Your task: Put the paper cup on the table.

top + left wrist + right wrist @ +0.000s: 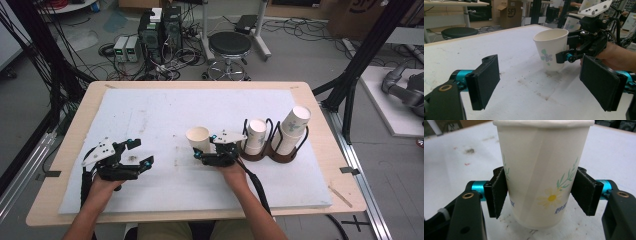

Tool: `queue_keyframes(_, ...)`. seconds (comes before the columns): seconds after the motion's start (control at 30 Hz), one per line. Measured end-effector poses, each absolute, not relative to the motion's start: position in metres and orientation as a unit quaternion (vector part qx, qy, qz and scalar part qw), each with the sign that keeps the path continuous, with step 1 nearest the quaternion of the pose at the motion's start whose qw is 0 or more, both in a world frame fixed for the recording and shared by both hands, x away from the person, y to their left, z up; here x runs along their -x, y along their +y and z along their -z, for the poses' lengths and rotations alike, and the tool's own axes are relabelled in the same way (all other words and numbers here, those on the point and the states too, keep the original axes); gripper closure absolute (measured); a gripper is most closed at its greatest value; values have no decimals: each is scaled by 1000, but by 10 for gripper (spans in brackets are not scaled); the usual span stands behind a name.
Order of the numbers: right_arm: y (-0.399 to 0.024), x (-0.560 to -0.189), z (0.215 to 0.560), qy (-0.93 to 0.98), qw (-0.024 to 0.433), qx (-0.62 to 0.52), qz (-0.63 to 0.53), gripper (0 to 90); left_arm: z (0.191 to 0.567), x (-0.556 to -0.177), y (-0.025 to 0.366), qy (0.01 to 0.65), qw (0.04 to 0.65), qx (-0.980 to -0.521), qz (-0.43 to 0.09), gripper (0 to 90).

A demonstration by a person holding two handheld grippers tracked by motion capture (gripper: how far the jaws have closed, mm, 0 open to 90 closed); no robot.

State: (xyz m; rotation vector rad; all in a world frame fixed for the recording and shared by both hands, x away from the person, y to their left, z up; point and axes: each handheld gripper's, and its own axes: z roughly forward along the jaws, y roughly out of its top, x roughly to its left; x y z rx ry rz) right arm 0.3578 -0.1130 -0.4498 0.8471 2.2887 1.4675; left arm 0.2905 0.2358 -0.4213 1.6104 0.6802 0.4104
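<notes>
- Our right tool (541,195) clamps the white paper cup with the daisy print (541,170) by its lower wall, both pads flat against it, so the upright cup keeps its mouth up.
- In the high view that cup (198,138) sits mid-bench, just left of the dark two-ring holder (270,152) carrying more cups.
- Whether its base touches the white bench cover (150,115) or hangs just above, we cannot tell.
- Our left tool (539,80) stands wide and holds nothing, well apart, probably waiting.
</notes>
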Motion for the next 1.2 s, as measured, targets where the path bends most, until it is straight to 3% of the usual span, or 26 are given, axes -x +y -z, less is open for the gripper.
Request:
queue_keyframes(0.57, -117, -358, 448, 840, 142, -293, -434, 334, 423, -291, 236, 299, 619, -705, -176, 165)
queue_keyframes(0.87, -120, -357, 448, 844, 131, -296, -428, 222, 423, -292, 235, 300, 616, -708, -173, 165)
queue_keyframes(1.2, -135, -346, 437, 833, 130, -293, -451, 222, 423, -292, 235, 302, 617, -706, -173, 165)
